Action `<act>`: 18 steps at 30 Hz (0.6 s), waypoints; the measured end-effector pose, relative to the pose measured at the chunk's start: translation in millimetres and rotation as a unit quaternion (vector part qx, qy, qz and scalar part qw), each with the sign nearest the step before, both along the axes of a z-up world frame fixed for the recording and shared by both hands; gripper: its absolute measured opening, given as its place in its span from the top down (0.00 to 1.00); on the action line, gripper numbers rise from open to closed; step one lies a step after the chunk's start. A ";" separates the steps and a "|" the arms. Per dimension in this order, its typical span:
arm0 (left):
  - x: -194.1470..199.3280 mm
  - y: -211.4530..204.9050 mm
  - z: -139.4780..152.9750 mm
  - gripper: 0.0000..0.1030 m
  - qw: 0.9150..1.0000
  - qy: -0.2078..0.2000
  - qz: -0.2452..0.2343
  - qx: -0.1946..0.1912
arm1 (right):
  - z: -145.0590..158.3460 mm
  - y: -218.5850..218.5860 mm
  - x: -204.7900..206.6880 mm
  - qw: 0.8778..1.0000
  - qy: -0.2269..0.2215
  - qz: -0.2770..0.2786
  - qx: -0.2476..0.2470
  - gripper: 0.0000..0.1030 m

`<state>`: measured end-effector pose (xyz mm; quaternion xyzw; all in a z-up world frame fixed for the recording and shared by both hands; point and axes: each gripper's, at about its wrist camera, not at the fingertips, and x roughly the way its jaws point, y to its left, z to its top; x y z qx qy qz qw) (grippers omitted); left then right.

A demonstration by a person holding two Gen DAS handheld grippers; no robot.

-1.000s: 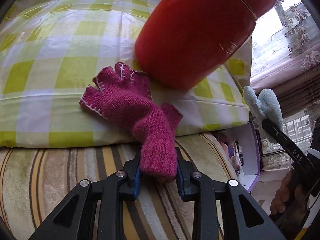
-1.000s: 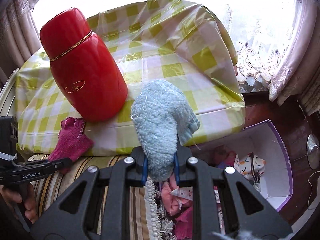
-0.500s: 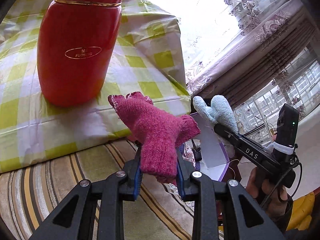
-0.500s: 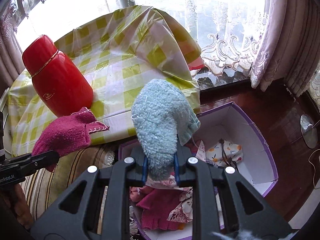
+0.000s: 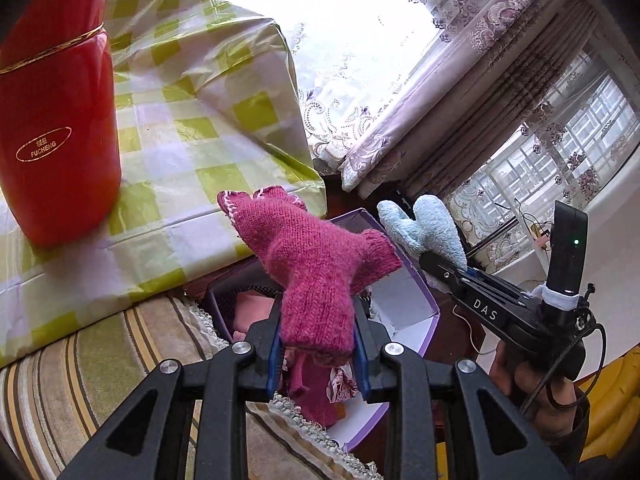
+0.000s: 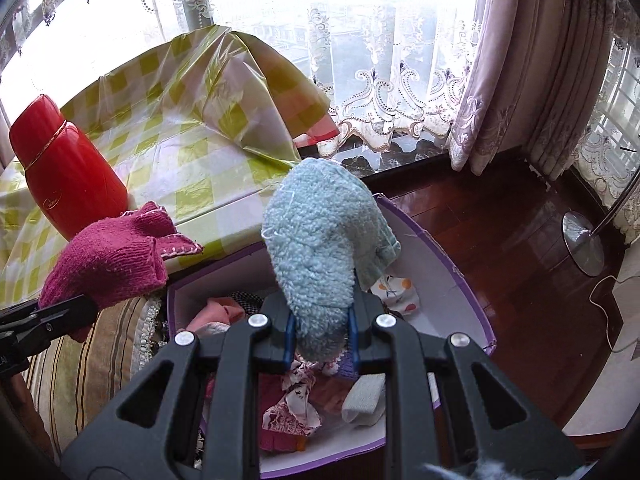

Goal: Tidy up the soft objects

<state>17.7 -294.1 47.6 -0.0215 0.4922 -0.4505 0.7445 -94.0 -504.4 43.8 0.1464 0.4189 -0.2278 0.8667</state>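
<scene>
Glove, magenta knit: magenta glove [image 5: 316, 264] held by its cuff between the fingers of the left gripper [image 5: 318, 354]; palm and short finger stubs stick up and forward, white stitching along the finger edges. Seen from the right wrist, it [image 6: 116, 256] hangs in the air left of the box, in front of the red flask.
Mitten, pale blue fleece: blue mitten [image 6: 316, 256] clamped at its lower end in the right gripper [image 6: 320, 340]; body stands upright above the fingers, thumb flap drooping to the right. From the left wrist it [image 5: 424, 228] shows beyond the magenta glove, to its right.
Left gripper: pinching the glove cuff, blue pads pressed on either side of the knit.
Right gripper: pinching the mitten, pads closed tight on the fleece.
Position over box: both held items are off every surface; the mitten sits directly above the purple box [image 6: 468, 280], the glove above its near-left edge.
Box contents: loose heap of cloth [image 6: 296, 400], pink, floral print, and a white folded piece; lies on the dark wood floor [image 6: 520, 248].
Red flask: red flask [image 5: 56, 132] stands upright on the checked yellow-green cover [image 5: 192, 144], well apart from both grippers.
Striped rug: striped fabric [image 5: 80, 368] with fringed edge, just beside the box on its left.
Background: lace curtains [image 6: 384, 80] and window; lamp base [image 6: 582, 244] on the floor at right.
</scene>
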 end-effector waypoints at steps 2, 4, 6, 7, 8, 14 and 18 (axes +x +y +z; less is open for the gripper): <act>-2.0 -8.1 -0.5 0.71 1.000 -0.001 -0.003 -0.002 | 0.3 -5.3 -3.6 1.000 0.003 -0.009 -0.005 0.77; -2.7 -14.9 -1.1 0.66 1.000 -0.003 -0.001 -0.004 | -0.2 -9.5 -6.9 1.000 0.007 -0.018 -0.009 0.74; -0.4 -20.7 -3.9 0.43 1.000 0.000 0.005 0.000 | -1.0 -13.2 -10.2 0.999 0.014 -0.031 -0.015 0.71; 0.4 -22.1 -5.5 0.38 1.000 0.003 0.009 0.002 | -2.0 -14.9 -11.9 0.999 0.018 -0.036 -0.014 0.65; 1.1 -22.3 -7.3 0.35 1.000 0.007 0.013 0.004 | -2.2 -16.4 -14.0 0.999 0.019 -0.039 -0.013 0.63; -4.8 -8.3 -18.2 0.32 0.998 0.047 0.033 0.013 | 0.4 -9.0 -27.2 0.998 0.024 -0.048 -0.024 0.43; -23.6 8.3 -33.1 0.29 0.996 0.067 0.050 0.040 | -2.5 3.5 -39.9 0.998 0.027 -0.046 -0.015 0.40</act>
